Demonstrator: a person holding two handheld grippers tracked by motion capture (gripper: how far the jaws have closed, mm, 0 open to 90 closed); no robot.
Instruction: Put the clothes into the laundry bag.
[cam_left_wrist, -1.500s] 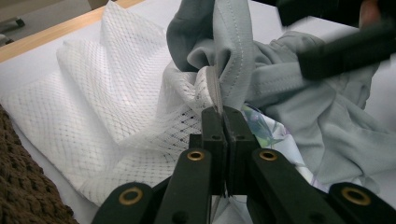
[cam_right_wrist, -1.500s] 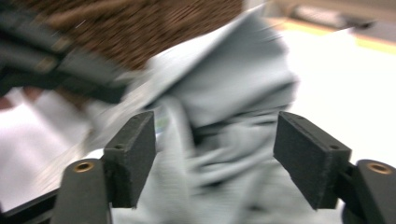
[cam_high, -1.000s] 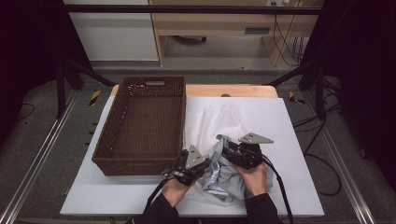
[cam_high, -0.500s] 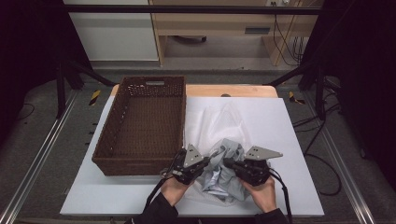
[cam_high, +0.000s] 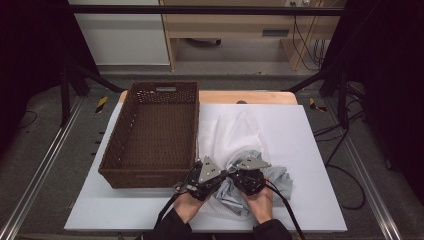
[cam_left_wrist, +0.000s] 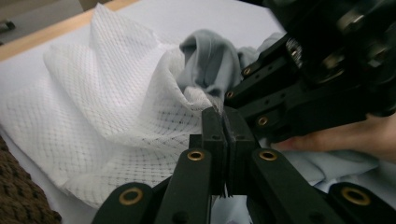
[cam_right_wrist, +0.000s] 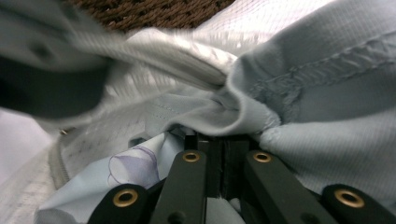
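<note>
left gripper (cam_left_wrist: 223, 122): jaws pinched together on the edge of the white mesh bag (cam_left_wrist: 112, 107), thin net trapped between the pads. right gripper (cam_right_wrist: 222, 142): jaws closed on a fold of the pale blue-grey garment (cam_right_wrist: 327, 93), hem seam just beyond the tips.

in the high view the two grippers sit side by side at the near edge of the white board (cam_high: 310, 135), left gripper (cam_high: 214, 175) just left of right gripper (cam_high: 246, 176), nearly touching. the garment (cam_high: 277, 175) is bunched under and right of them; the mesh bag (cam_high: 235, 132) fans out beyond, toward the far side. wicker basket (cam_high: 150, 135) sits left, its near-right corner just beside the left gripper.

key relation: the bag's mouth edge is at the left gripper, the garment is right at it in the right gripper. my guess is the garment goes into the bag, a short push far-left.
</note>
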